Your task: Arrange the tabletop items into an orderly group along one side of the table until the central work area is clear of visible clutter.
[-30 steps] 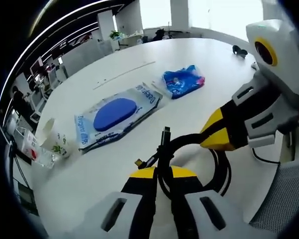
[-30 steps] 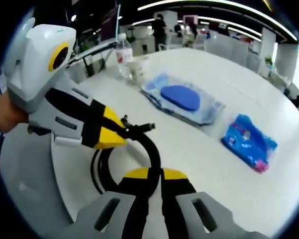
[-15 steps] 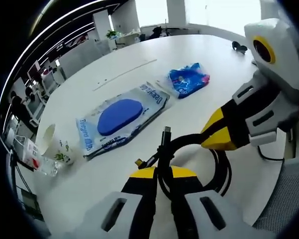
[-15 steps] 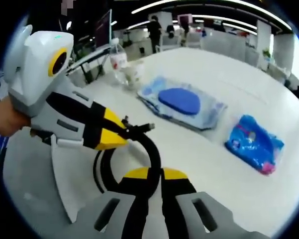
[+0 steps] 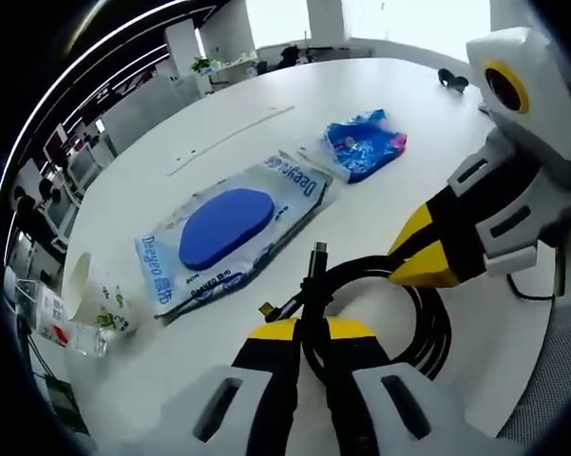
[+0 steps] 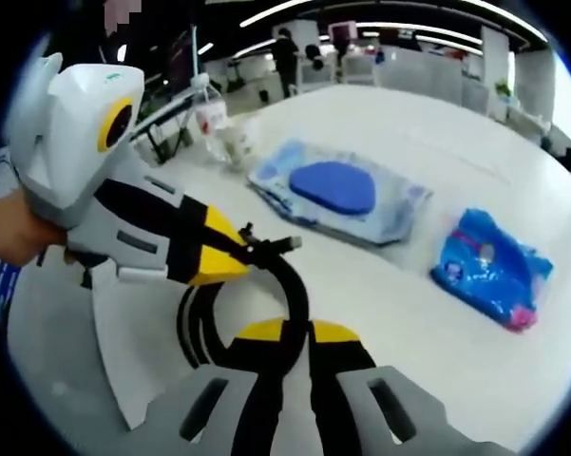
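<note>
Black and coiled, the cable (image 5: 399, 313) lies on the white table (image 5: 218, 114) close to its near edge, and you have both tongs clamped on it. In the left gripper view, your left gripper (image 5: 309, 332) has its jaws pressed together on the cable where the loop meets its two loose plug ends, which stick up just beyond the jaw tips. Your right gripper (image 5: 428, 271) reaches in from the right of that view, its yellow tip pinching the same loop further round.

In the right gripper view the cable (image 6: 285, 285) arches up out of the right gripper (image 6: 287, 332), whose jaws are clenched on it, and runs into the yellow tip of the left gripper (image 6: 230, 258), which your hand (image 6: 19, 233) holds at the left edge.

Beyond the cable lies a flat wipes pack (image 5: 230, 223) with a blue oval lid, and further off, apart from it, a crumpled blue pouch (image 5: 366, 144). At the table's far edge, past the wipes pack (image 6: 337, 195), a paper cup (image 6: 236, 142) stands just beside a plastic bottle (image 6: 209, 116). The pouch (image 6: 494, 266) sits to the right of the pack in this view.
</note>
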The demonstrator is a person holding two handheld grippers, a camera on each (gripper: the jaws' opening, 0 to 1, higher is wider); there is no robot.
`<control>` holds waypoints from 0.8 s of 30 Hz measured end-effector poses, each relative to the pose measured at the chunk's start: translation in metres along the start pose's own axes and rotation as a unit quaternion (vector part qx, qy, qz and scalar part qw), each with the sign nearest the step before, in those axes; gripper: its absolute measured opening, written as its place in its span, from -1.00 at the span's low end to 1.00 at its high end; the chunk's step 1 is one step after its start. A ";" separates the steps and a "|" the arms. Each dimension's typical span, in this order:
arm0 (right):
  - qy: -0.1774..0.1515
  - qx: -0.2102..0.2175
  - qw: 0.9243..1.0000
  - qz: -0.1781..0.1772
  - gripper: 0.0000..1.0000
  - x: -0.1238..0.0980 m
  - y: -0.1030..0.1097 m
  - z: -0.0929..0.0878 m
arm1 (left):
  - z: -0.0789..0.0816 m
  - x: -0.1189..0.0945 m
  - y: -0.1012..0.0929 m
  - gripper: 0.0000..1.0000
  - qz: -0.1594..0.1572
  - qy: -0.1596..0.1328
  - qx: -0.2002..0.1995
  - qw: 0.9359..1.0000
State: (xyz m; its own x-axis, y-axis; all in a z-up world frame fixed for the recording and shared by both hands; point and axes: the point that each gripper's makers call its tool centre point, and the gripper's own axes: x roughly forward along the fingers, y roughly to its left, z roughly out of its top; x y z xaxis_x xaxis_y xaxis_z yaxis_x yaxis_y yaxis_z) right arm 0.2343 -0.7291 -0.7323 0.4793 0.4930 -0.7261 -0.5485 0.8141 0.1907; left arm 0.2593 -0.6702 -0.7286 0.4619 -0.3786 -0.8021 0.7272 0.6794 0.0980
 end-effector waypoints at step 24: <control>0.003 -0.022 1.000 0.003 -0.91 0.009 -0.012 0.002 | 0.001 0.016 0.003 -0.83 -0.011 -0.002 -0.019 1.000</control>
State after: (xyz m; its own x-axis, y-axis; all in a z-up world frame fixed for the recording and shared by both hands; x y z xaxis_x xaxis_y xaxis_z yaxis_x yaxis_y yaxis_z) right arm 0.2464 -0.7340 -0.7403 0.4713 0.4956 -0.7296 -0.5812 0.7967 0.1658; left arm 0.2692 -0.6750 -0.7406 0.4474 -0.3962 -0.8018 0.7179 0.6938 0.0578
